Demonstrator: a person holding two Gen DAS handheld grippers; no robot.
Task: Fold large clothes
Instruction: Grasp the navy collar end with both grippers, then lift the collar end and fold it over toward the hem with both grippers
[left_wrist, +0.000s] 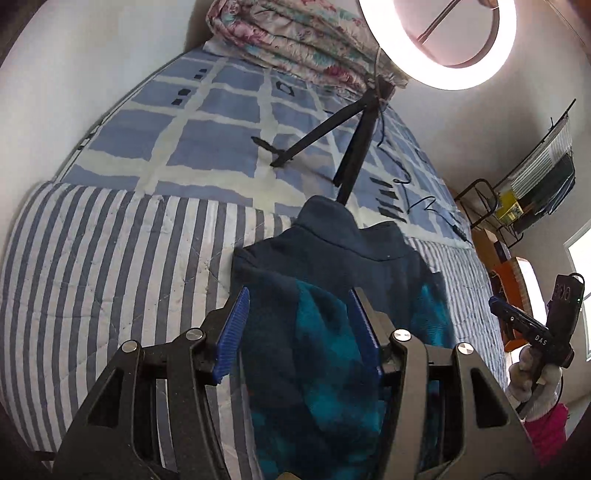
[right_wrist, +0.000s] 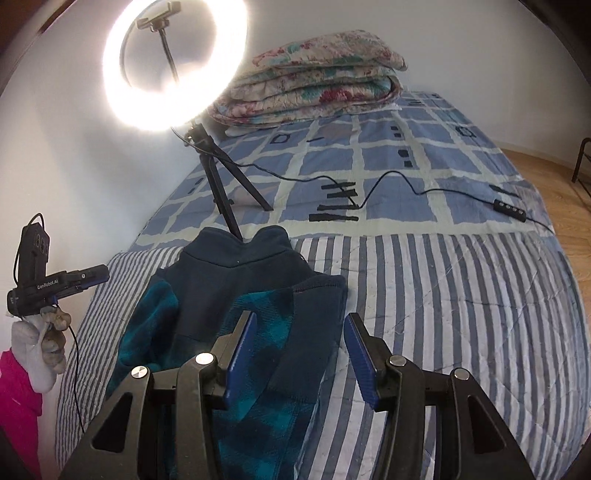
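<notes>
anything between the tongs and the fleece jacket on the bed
Nothing visible. The fleece jacket lies flat on the striped quilt, directly under both open tongs, left and right, with no pad pressing it. The ring light tripod stands just beyond the collar, one leg reaching it.

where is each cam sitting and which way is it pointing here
Left wrist: on the left gripper, angled down the bed along its open jaws at the blue fleece; the right gripper and its gloved hand show at right.
Right wrist: on the right gripper, aimed at the fleece's right edge and striped quilt; the left gripper shows at left.
Shared: fleece, ring light, folded floral quilt.
</notes>
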